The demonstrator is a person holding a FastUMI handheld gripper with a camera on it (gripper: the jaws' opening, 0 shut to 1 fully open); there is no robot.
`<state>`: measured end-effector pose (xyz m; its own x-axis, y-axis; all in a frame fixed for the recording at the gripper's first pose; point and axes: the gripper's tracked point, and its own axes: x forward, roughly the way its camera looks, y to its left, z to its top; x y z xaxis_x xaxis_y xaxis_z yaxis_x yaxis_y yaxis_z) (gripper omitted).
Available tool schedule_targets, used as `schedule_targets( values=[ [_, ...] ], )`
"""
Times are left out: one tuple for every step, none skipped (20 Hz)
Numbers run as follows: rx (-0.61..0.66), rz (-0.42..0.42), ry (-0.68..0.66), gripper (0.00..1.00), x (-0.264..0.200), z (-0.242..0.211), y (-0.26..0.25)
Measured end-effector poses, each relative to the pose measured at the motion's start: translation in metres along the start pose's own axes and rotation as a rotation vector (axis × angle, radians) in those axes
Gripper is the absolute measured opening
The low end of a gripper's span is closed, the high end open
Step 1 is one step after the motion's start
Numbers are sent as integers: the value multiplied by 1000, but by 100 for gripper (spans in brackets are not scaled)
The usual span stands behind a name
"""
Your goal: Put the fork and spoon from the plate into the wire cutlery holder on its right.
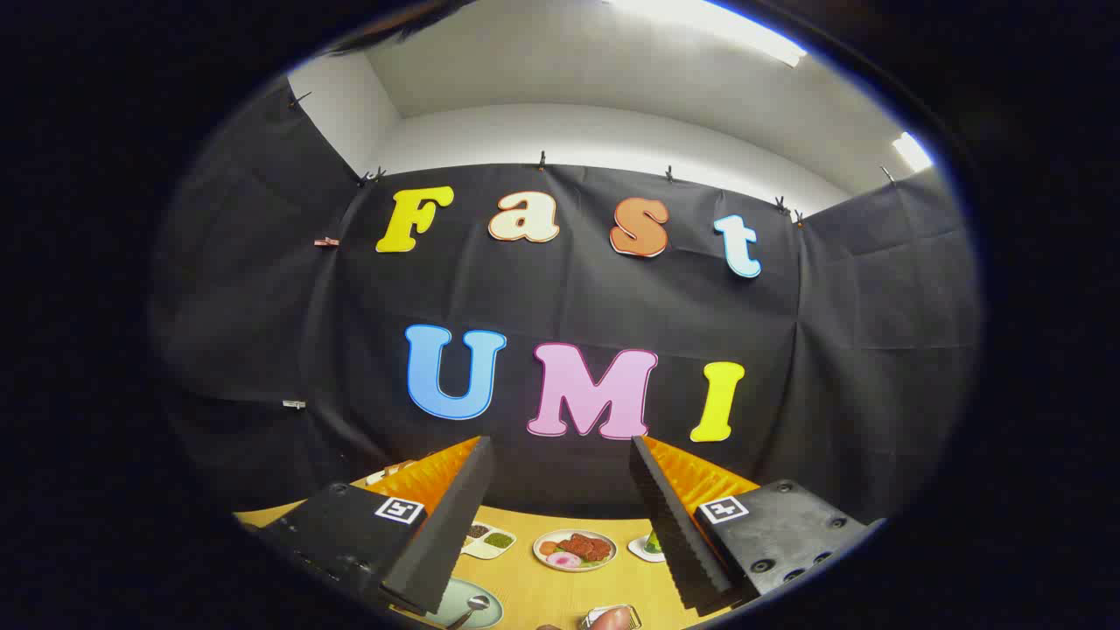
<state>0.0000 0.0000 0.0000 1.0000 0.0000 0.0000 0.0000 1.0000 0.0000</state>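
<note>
Wooden table (560,591) is down low, and the gripper (560,525) is held high above it, looking mostly at the black cloth wall. Its two fingers are spread wide apart and nothing is between them.

Down by the left finger sits a pale green plate (477,612). A spoon (472,605) lies on it, with its round bowl showing. The fork cannot be seen; the finger may be hiding it, so it is hard to tell where it is.

To the right of the plate, very low down, is the wire cutlery holder (612,618). Only its top part shows. Something reddish is at it, but it is too cut off to tell what.

Farther back on the table are other dishes: a plate of food (575,549) between the fingers, a small tray (490,541) with dark and green bits, and a little dish (649,548) with something green.

So the job looks like it is at the very start. The spoon is on its plate and not yet picked up. Both the spoon and the fork seem left to move, and the gripper would need to come down first
</note>
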Motion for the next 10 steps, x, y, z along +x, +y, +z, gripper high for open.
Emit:
schedule_targets(
  values=[
    [-3,-2,6,98,-1,-2,-1],
    [-7,-4,9,98,-2,-3,-1],
    [-8,-3,15,98,-2,-5,-1],
    [-7,-1,21,98,-3,-7,1],
    [-6,-2,25,98,-4,-8,1],
    [-7,-2,26,98,-4,-8,1],
    [-9,-6,26,98,-5,-8,0],
    [-10,-9,28,98,-4,-8,-1],
    [-10,-13,30,98,-6,-10,-1],
    [-7,-14,36,98,-7,-11,-1]
  ],
)
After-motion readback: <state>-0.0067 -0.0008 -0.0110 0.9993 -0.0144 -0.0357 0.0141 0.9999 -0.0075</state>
